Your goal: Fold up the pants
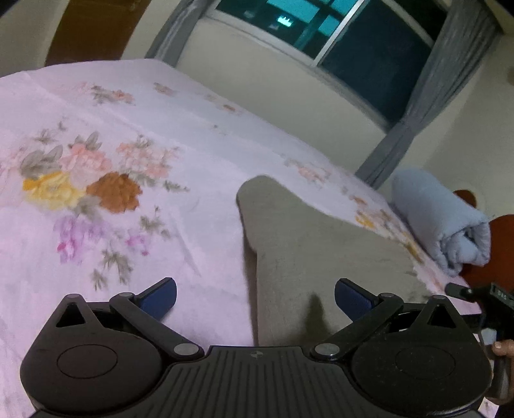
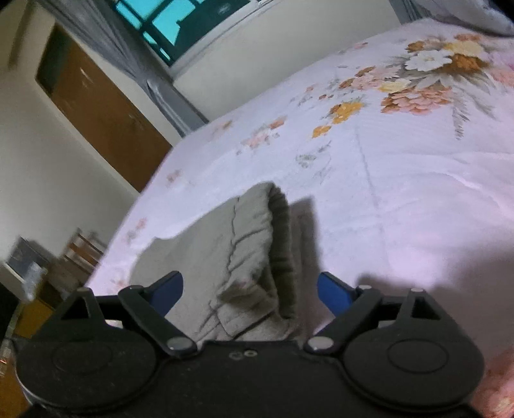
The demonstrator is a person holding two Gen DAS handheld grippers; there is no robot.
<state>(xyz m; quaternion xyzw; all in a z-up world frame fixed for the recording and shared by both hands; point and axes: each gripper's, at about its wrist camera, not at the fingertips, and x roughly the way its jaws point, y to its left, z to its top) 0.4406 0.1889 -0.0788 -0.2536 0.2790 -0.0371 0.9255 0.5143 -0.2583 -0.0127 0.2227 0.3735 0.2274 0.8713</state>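
Lying on the bed (image 1: pixel 96 225), the pants (image 1: pixel 314 257) are a grey-beige bundle on the pink floral cover, near the bed's near edge. Left claw (image 1: pixel 255 297): jaws wide apart, blue pads (image 1: pixel 160 297) clear of the cloth, one over bare cover, the other over the pants; nothing is gripped. Right claw (image 2: pixel 250 292): jaws likewise apart, with the pants (image 2: pixel 244 257) between them but the pads (image 2: pixel 334 295) not pressing; the ribbed waistband (image 2: pixel 282 238) faces the open cover. In the left view the right claw's body (image 1: pixel 491 299) and a fingertip (image 1: pixel 502 349) show at the right margin, just beside the pants.

Surroundings: a rolled pale-blue blanket (image 1: pixel 443 222) rests at the bed's right edge, apart from the pants. Beyond the far edge stand a cream wall, a window (image 1: pixel 337 29) with grey curtains (image 1: pixel 417 112), and a brown door (image 2: pixel 102 112). Blurred furniture (image 2: pixel 48 273) sits off the bed's left side in the right view.

Open room: the cover ahead of both claws is broad and bare.
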